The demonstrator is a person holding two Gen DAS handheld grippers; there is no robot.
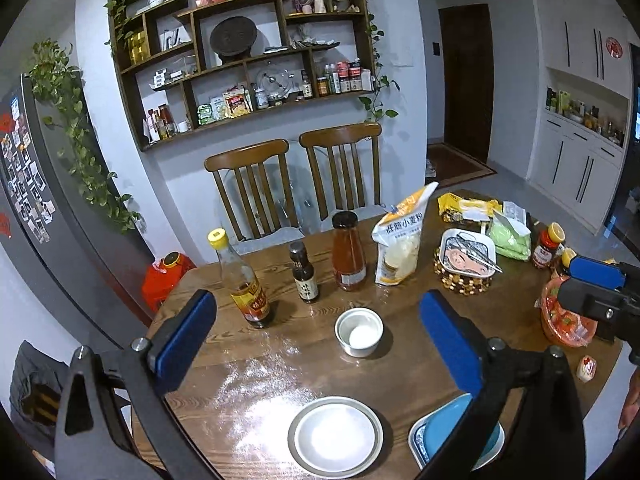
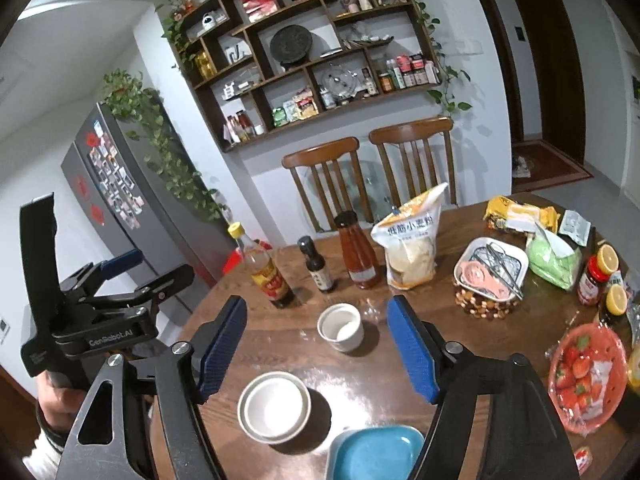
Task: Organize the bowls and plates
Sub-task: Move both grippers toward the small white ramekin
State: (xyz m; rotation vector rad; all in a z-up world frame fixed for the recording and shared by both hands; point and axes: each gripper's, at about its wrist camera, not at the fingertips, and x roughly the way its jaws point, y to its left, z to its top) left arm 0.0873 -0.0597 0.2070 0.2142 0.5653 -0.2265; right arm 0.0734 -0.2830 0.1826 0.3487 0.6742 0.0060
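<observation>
A small white cup-like bowl (image 1: 359, 331) (image 2: 341, 327) stands mid-table. Nearer the front edge sits a white bowl nested in a wider white dish (image 1: 335, 436) (image 2: 274, 407). To its right lies a blue square plate (image 1: 456, 432) (image 2: 374, 454) stacked on a patterned one, partly hidden by my fingers. My left gripper (image 1: 320, 306) hovers above the table, open, with nothing between its blue pads. My right gripper (image 2: 316, 308) is also open and empty, above the same dishes. Each gripper shows in the other's view: the right gripper (image 1: 592, 280) at the right edge, the left gripper (image 2: 156, 266) at the left edge.
Behind the small bowl stand three sauce bottles (image 1: 304, 276) and a flour bag (image 1: 400, 240). On the right are a dish with tongs on a beaded trivet (image 1: 466, 264), jars (image 2: 596, 276), a green packet (image 2: 554, 258) and a red basket of strawberries (image 2: 584, 376). Two wooden chairs (image 1: 296, 184) stand behind the table.
</observation>
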